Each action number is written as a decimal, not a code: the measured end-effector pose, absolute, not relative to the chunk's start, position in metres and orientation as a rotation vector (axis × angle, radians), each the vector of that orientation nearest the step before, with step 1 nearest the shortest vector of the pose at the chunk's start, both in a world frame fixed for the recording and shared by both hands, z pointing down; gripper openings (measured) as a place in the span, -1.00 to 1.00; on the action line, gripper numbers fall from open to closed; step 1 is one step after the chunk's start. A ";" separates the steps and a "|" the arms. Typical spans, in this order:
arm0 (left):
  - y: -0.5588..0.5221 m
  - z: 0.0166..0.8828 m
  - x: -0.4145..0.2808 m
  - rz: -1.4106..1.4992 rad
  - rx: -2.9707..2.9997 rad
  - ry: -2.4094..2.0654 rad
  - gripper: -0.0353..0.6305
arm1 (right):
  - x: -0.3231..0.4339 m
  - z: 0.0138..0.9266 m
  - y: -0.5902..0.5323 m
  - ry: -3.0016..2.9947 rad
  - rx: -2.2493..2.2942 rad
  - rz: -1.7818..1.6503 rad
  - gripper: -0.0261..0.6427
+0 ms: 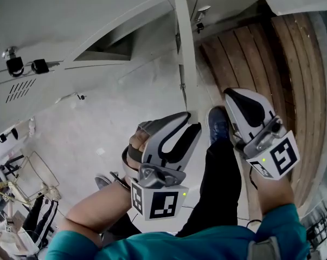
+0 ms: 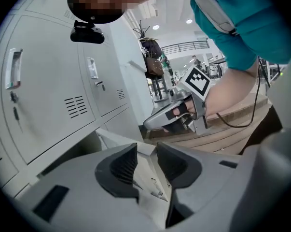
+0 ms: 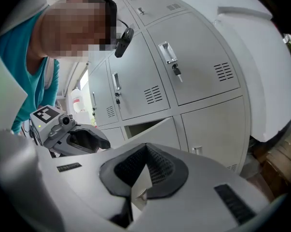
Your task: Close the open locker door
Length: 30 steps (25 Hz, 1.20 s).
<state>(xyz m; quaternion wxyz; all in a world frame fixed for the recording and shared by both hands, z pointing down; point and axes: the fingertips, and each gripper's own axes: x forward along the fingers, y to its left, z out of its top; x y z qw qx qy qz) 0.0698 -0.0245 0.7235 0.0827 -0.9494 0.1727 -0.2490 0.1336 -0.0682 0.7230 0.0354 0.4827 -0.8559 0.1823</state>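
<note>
Locker bay (image 1: 106,50): only a dark wedge shows, and its contents cannot be made out.

Open locker door (image 1: 186,47): from the head view it is seen edge-on, a thin pale strip running out from the bank over the floor (image 1: 109,123). The right gripper view shows its flat face swung out of a lower-row bay.

Left gripper (image 1: 185,124): the tip is at the door's free end, but I cannot tell whether it touches. The jaws stand moderately apart. The door's edge shows through the gap with no pad seen pressing on it, so nothing is gripped.

Right gripper (image 1: 232,95): on the far side of the door from the left one and apart from it. The jaw tips are together with nothing between them.

Materials:
- Lockers (image 3: 198,66) are grey painted sheet metal with louvred vents and recessed handles. Keys (image 3: 175,71) hang from the locks.
- Gripper shells are smooth and pale, with dark ribbed pads (image 3: 157,166).
- Wooden planks (image 1: 250,53), brown and grainy, lie to the right of the door.
- The floor is pale and speckled.

Person: dark trousers (image 1: 217,188) and a blue shoe (image 1: 217,124) between door and right gripper. The teal top is cut off by the frame's lower edge.
</note>
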 end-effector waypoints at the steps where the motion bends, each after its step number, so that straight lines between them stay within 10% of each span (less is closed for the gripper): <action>1: -0.028 0.724 0.061 -0.748 -2.840 0.544 -0.48 | 0.127 0.724 -0.071 -2.637 1.463 0.562 -0.93; 30: -0.188 0.737 -0.087 -0.902 -2.525 1.097 -0.49 | 0.039 0.750 -0.108 -2.686 1.257 0.607 -0.93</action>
